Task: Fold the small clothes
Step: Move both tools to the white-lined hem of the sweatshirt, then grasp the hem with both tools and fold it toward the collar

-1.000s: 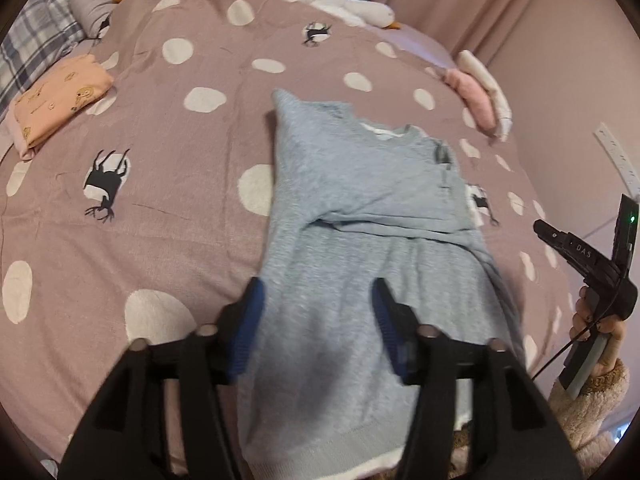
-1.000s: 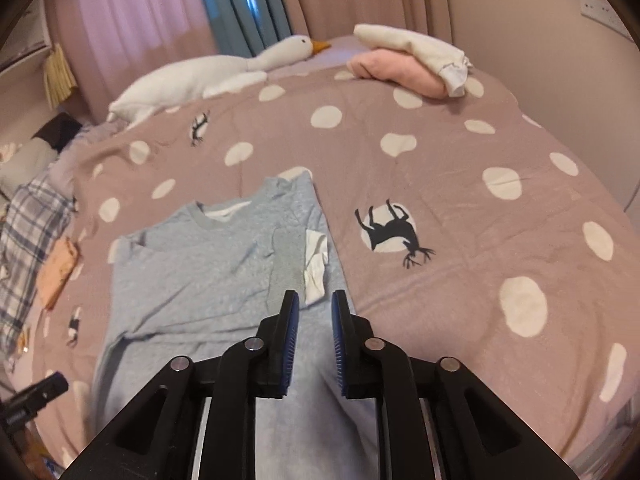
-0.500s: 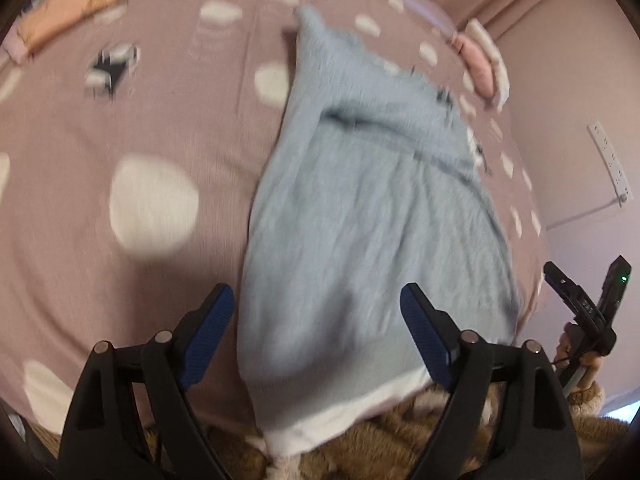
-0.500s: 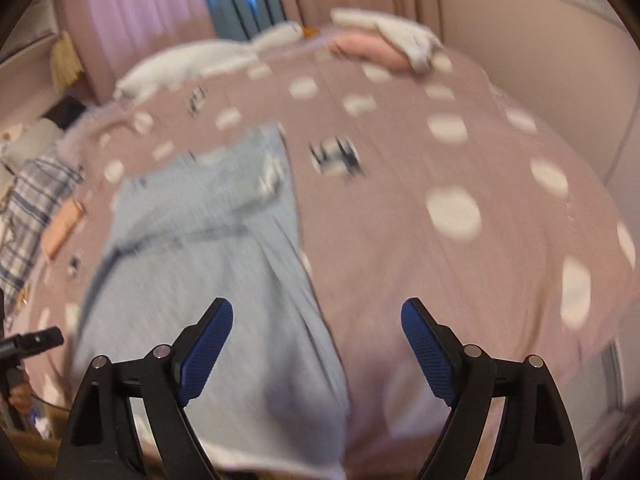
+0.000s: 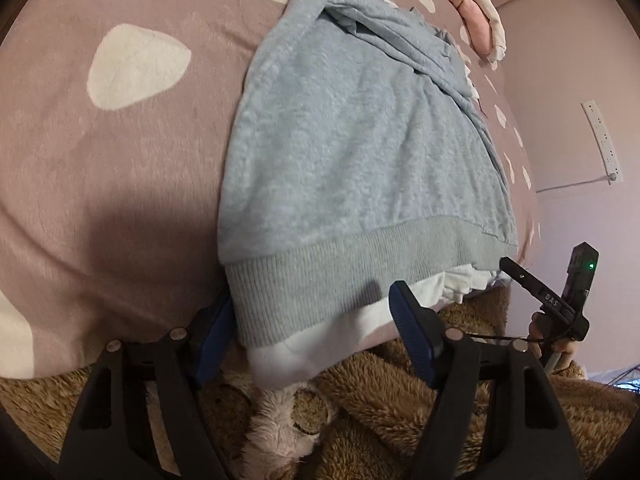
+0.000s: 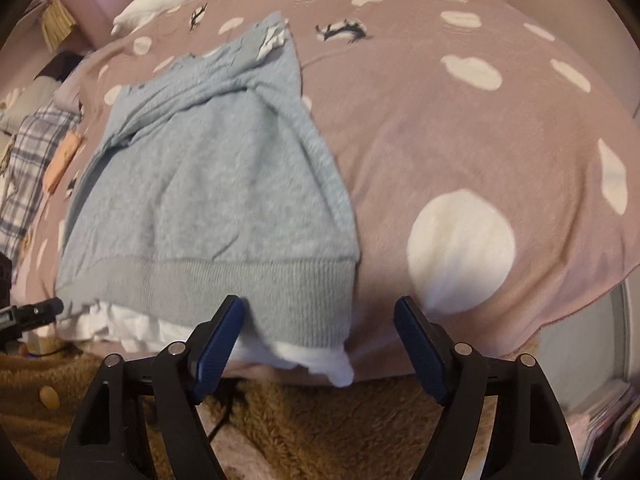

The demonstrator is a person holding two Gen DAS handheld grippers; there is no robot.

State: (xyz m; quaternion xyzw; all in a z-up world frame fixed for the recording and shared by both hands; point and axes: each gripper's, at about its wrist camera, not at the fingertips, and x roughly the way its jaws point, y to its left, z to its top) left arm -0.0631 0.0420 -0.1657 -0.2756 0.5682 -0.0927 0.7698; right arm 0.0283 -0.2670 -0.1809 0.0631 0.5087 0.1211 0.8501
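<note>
Since both the left gripper (image 5: 316, 328) and right gripper (image 6: 320, 344) have just been closing yet stand wide and empty, they might pinch only the sweater's (image 5: 360, 152) top layer at the hem.

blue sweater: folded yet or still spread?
Partly folded. The blue sweater lies flat on the bedspread with sleeves folded across its upper body; the ribbed hem at the bed's near edge is not yet folded up.
</note>
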